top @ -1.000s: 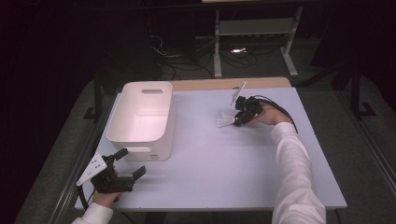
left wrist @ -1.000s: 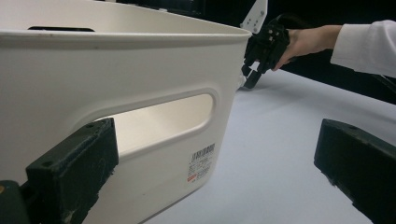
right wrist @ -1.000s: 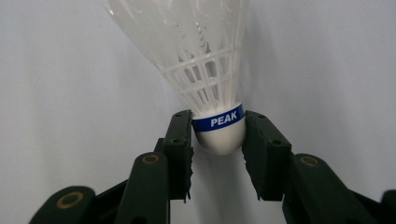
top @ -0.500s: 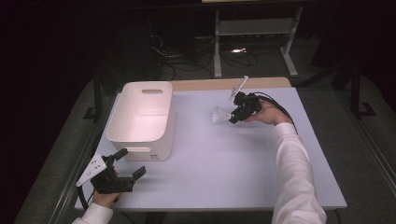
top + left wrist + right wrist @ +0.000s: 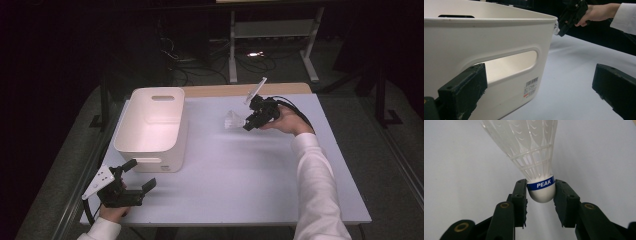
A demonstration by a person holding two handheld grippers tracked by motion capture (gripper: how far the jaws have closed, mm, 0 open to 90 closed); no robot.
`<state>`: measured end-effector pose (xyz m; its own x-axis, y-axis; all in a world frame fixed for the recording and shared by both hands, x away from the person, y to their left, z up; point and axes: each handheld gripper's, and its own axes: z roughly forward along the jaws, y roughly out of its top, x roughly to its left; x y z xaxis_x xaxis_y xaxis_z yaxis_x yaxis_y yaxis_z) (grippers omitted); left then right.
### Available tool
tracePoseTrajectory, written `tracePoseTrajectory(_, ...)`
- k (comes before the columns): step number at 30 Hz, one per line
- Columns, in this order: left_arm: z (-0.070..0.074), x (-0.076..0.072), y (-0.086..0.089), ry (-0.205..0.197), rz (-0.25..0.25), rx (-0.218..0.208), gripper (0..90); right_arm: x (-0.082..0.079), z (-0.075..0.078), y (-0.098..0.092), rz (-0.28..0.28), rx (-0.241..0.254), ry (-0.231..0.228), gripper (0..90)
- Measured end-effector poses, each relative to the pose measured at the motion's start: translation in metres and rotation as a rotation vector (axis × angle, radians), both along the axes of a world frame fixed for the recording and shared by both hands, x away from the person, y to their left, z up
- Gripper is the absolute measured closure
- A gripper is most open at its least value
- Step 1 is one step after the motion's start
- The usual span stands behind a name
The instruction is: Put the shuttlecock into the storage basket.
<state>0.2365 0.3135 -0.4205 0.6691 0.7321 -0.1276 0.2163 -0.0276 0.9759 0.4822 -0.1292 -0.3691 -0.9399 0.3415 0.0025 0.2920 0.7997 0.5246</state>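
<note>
Lifted shuttlecock (image 5: pixel 233 120); white bin (image 5: pixel 150 152) empty.

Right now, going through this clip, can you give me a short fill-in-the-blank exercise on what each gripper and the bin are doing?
1. The right gripper is shut on the cork end of a ____.
2. The blue band on the shuttlecock reads ____.
3. The left gripper has its jaws ____, holding nothing.
4. The white bin stands nearest the ____ gripper.

Missing words: shuttlecock; PEAK; open; left
</note>
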Motion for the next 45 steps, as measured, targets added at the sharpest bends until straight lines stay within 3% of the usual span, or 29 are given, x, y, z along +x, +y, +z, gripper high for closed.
tracePoseTrajectory(3, 0.0, 0.0, 0.0, 0.001, 0.001, -0.004, 0.0, -0.003, 0.003, 0.002, 0.002, -0.003, -0.003, 62.2)
tracePoseTrajectory(4, 0.0, 0.0, 0.001, 0.002, -0.002, 0.014, 0.0, -0.004, 0.004, 0.002, 0.002, 0.001, 0.0, 62.2)
tracePoseTrajectory(5, 0.0, 0.0, 0.0, 0.002, -0.001, -0.001, 0.0, -0.006, 0.005, 0.002, 0.0, 0.012, -0.002, 62.2)
tracePoseTrajectory(10, -0.001, 0.002, 0.001, 0.008, 0.001, 0.005, 0.0, -0.011, 0.009, 0.004, 0.006, 0.042, 0.01, 62.2)
tracePoseTrajectory(18, -0.001, 0.002, 0.0, 0.005, 0.002, 0.005, 0.0, -0.02, 0.02, 0.008, 0.025, 0.052, -0.013, 62.2)
tracePoseTrajectory(23, -0.001, 0.002, 0.0, 0.005, -0.003, -0.002, 0.0, -0.025, 0.027, 0.011, -0.012, 0.086, 0.0, 62.3)
tracePoseTrajectory(35, -0.001, 0.002, -0.001, 0.008, -0.003, -0.004, 0.0, -0.036, 0.035, 0.024, -0.036, 0.093, 0.035, 62.4)
tracePoseTrajectory(45, -0.001, 0.002, -0.001, 0.01, -0.002, -0.007, 0.0, -0.046, 0.045, 0.034, -0.084, 0.168, 0.029, 62.3)
